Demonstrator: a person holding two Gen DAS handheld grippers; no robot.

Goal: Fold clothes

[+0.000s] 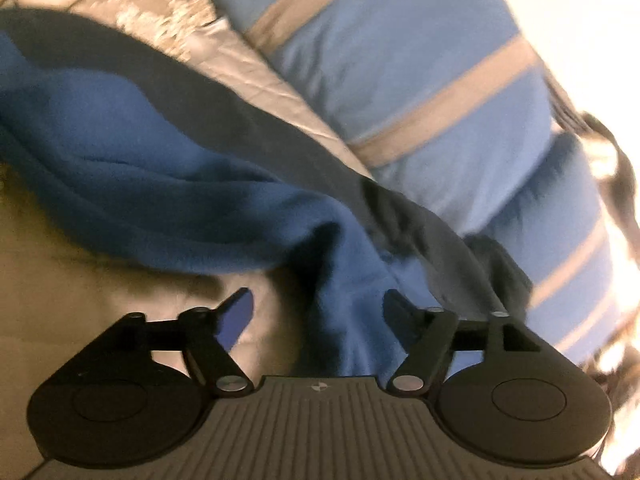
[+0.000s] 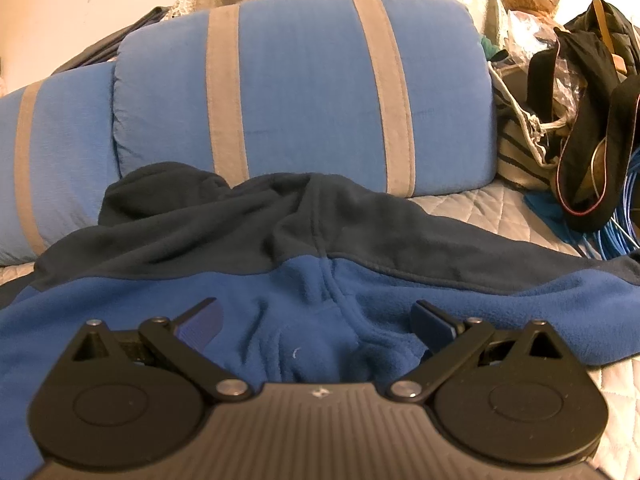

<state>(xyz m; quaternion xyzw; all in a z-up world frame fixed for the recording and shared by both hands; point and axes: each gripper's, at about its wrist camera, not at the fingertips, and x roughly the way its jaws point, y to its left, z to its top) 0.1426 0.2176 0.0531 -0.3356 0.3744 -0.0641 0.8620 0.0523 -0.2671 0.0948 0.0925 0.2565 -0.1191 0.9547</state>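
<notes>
In the left wrist view, the left gripper (image 1: 316,308) has its jaws apart above a fold of the blue fleece jacket (image 1: 132,168), gripping nothing. In the right wrist view, the right gripper (image 2: 316,316) hangs with jaws apart over the jacket (image 2: 304,280), which lies spread on the quilted bed cover (image 2: 472,204) before two striped blue pillows (image 2: 296,92).

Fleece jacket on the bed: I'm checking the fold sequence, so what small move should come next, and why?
Probably close the left tool on the blue fleece jacket between its open jaws. The right tool is open too, and the jacket lies spread, unfolded, before the striped cushions.
</notes>
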